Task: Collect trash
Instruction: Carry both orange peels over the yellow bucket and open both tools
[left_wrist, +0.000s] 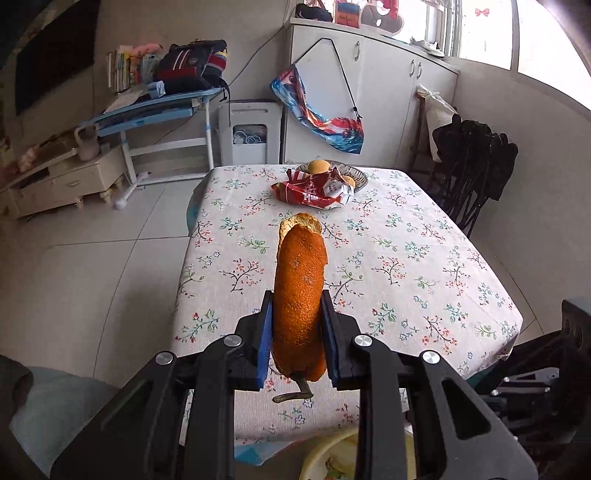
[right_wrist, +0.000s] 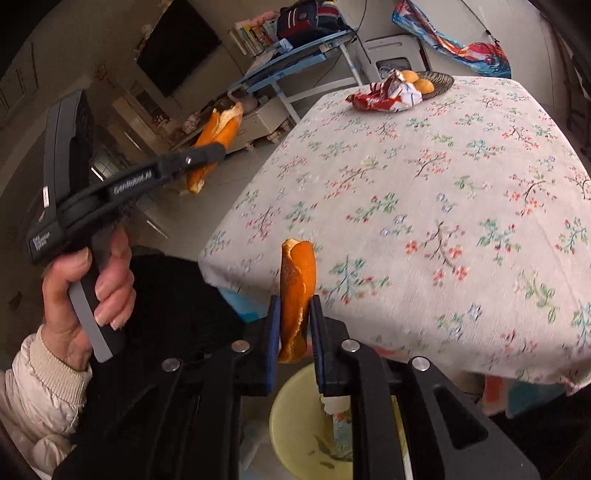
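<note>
Both grippers are off the table's near edge, each clamped on a strip of orange peel: the left gripper (left_wrist: 297, 314) pinches the larger peel (left_wrist: 299, 291) and the right gripper (right_wrist: 293, 317) a narrower curl (right_wrist: 297, 291). They hang above the yellow bin (right_wrist: 295, 417), presumably ready to drop. A red snack wrapper (left_wrist: 314, 192) lies by the fruit basket (left_wrist: 360, 177), probably next.

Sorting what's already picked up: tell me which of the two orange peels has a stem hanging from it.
The orange peel in the left gripper: a greenish stem dangles from its lower end. The right gripper's narrower peel shows none.
</note>
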